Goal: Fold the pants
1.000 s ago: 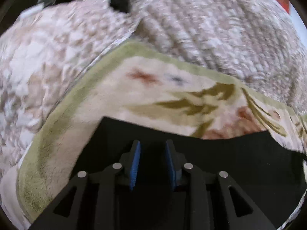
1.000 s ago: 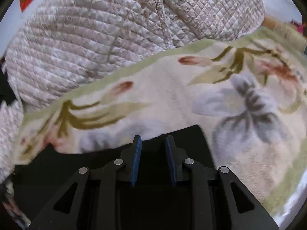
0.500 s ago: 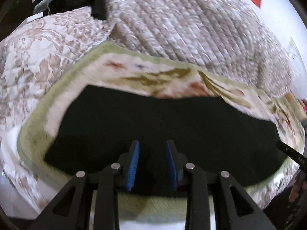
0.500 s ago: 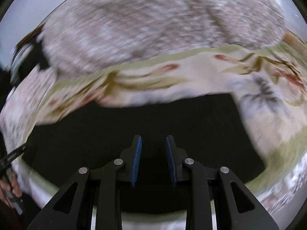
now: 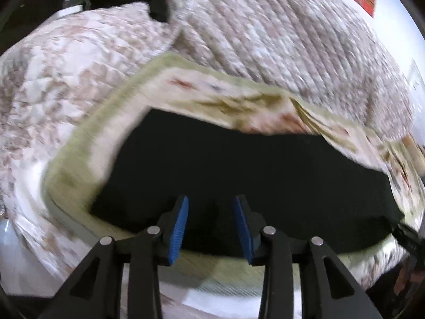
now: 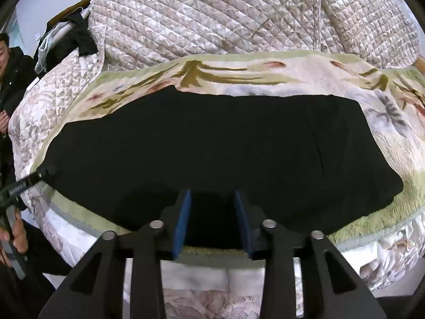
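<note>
Black pants (image 6: 212, 146) lie flat in a wide, smooth slab on the plush flowered blanket (image 6: 393, 138) (quilted bedspread (image 6: 212, 21) behind). Left tongs (image 5: 211, 226) and right tongs (image 6: 212, 220) gape, seemingly empty.

The pants (image 6: 212, 146) lie flat on a blanket (image 6: 393, 143) spread over the bed (image 6: 66, 101), close to its near edge and running along it from left to right. Behind the blanket a quilt (image 6: 225, 18) is heaped toward the bed's far side. Clothes (image 6: 79, 40) lie at the far left corner. Both claws, left (image 5: 211, 226) and right (image 6: 212, 223), hang over the near edge of the pants.
</note>
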Demonstrator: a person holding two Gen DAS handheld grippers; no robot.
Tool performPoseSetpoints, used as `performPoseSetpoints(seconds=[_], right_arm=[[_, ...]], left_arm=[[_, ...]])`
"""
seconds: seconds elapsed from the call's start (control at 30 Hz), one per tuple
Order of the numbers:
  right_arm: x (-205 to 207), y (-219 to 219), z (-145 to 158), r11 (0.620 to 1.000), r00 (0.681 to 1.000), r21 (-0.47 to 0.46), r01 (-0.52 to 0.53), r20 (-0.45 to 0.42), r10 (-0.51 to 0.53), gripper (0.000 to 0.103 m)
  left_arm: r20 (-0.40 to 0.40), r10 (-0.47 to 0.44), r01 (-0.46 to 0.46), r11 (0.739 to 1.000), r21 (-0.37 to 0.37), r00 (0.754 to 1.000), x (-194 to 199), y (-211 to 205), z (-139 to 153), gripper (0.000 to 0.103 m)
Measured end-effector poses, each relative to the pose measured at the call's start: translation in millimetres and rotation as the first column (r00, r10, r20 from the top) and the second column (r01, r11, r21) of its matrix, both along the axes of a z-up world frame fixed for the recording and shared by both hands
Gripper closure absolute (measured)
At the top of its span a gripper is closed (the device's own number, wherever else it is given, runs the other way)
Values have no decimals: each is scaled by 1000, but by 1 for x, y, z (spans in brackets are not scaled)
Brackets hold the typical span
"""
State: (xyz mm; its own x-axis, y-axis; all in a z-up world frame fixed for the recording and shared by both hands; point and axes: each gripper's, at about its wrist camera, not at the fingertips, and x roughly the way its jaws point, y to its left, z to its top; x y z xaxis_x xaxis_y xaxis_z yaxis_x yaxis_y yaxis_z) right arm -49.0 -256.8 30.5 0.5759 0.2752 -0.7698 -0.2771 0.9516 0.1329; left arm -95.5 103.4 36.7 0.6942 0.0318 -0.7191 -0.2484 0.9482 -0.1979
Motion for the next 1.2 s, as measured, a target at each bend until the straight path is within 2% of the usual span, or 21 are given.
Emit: performPoseSetpoints(seconds=[0.17, 0.37, 0.47, 0.57, 0.77, 0.83, 0.97, 1.07, 1.2], right_arm=[[19, 15, 9, 998, 998, 13, -54, 27, 54, 57], [35, 34, 5, 994, 994, 18, -108, 24, 108, 57], [39, 42, -1, 991, 991, 16, -133, 11, 133, 57], [39, 46, -5, 989, 989, 26, -146, 0, 146, 57], [39, 48, -10, 988, 989, 37, -149, -5, 149, 57], [40, 50, -9, 988, 988, 42, -152, -11, 152, 57], [28, 71, -8, 969, 971, 55, -239, -3, 240, 57], [20, 80, -9, 959, 961, 50, -278, 3, 278, 57], [19, 74, -10, 962, 964, 63, -264, 5, 264, 57]], left_arm=[[29, 115, -115, 993, 5, 993, 7, 51, 7, 52], [-47, 172, -175, 982, -70, 984, 14, 89, -26, 51], [-23, 160, -161, 984, -80, 987, 13, 84, -30, 46], [-13, 130, -131, 988, -84, 991, 18, 75, -32, 46], [-13, 114, -114, 993, -12, 993, 24, 61, -34, 46], [-14, 98, -98, 995, 5, 995, 25, 56, -34, 58], [-13, 68, -68, 998, 10, 998, 28, 49, -32, 85], [-12, 62, -62, 998, 15, 998, 30, 46, -29, 90], [21, 46, -45, 998, -40, 999, 28, 45, -24, 91]])
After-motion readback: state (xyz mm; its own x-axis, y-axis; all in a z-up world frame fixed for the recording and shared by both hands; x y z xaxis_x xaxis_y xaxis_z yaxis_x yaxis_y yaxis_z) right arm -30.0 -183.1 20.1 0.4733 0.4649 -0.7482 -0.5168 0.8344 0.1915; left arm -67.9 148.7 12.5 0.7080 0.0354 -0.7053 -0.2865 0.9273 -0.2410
